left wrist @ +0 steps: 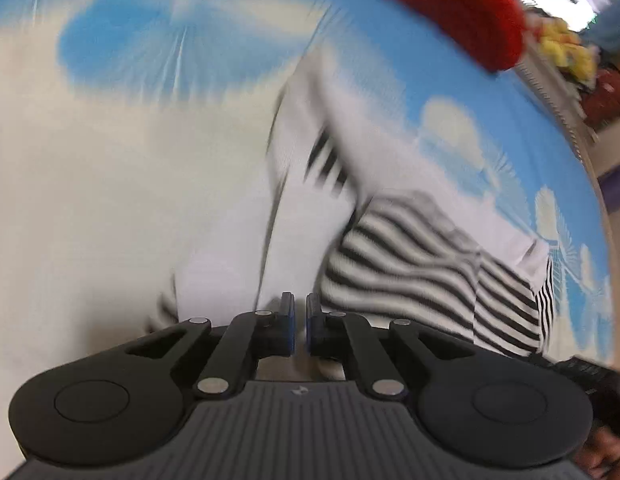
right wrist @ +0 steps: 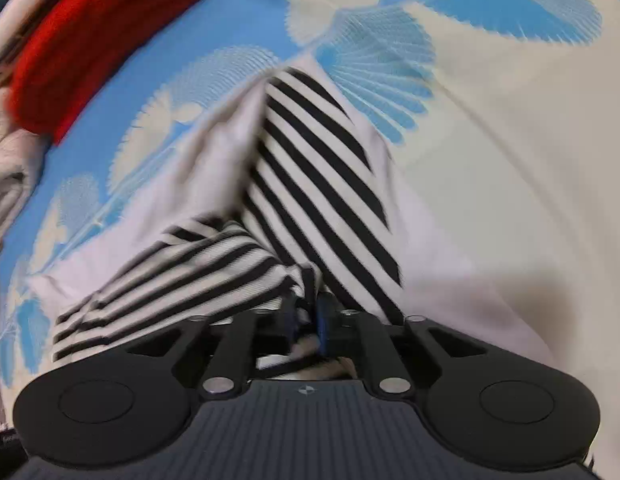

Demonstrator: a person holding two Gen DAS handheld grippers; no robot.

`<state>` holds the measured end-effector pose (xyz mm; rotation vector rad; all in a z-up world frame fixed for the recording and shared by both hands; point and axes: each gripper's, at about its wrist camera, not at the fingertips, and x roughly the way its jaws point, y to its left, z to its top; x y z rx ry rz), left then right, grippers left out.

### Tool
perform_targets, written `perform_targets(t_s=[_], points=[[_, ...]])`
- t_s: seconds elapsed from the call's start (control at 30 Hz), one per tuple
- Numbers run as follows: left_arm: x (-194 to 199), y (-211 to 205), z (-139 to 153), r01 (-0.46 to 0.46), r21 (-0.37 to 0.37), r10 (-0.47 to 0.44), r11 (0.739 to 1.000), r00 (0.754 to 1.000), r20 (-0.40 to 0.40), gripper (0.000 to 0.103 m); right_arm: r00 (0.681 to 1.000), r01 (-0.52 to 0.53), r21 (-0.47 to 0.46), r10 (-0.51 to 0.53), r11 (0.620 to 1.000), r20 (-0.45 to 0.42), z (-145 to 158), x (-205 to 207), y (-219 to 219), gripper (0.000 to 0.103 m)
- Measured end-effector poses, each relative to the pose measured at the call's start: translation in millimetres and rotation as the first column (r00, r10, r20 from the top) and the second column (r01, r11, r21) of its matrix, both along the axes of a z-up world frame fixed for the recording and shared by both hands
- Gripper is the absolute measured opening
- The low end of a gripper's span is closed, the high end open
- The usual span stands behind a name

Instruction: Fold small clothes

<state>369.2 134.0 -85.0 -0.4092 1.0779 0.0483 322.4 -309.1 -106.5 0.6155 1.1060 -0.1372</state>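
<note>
A small white garment with black-and-white striped parts [left wrist: 410, 264] lies bunched on a blue and cream patterned sheet [left wrist: 110, 160]. My left gripper [left wrist: 300, 314] is nearly shut over the garment's white edge; whether it pinches cloth is unclear. In the right wrist view the striped garment [right wrist: 310, 184] rises in a peak, and my right gripper [right wrist: 308, 320] is shut on its striped fabric, which runs between the blue pads. Both views are motion-blurred.
A red knitted item [left wrist: 450, 4] lies at the far edge of the sheet; it also shows in the right wrist view [right wrist: 98, 40]. Yellow and red toys [left wrist: 566, 52] sit beyond the sheet's right edge. Pale cloth [right wrist: 6, 168] lies at the left.
</note>
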Motion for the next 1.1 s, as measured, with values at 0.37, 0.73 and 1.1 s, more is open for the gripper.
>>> perform_targets(t_s=[0.37, 0.73, 1.1], points=[[9, -35, -26, 0.162, 0.029, -0.16, 0.986, 0.986, -0.055, 0.02, 0.951, -0.215, -0.053, 0.222, 0.975, 0.214, 32, -2, 29, 0.04], [-13, -34, -16, 0.24, 0.193, -0.241, 0.951, 0.97, -0.02, 0.035, 0.962, -0.241, -0.164, 0.257, 0.957, 0.089, 8, -12, 31, 0.038], [-174, -45, 77, 0.187, 0.221, -0.226, 0.957, 0.96, 0.167, 0.042, 0.927, -0.15, -0.295, 0.237, 0.944, 0.29, 115, -140, 16, 0.039]])
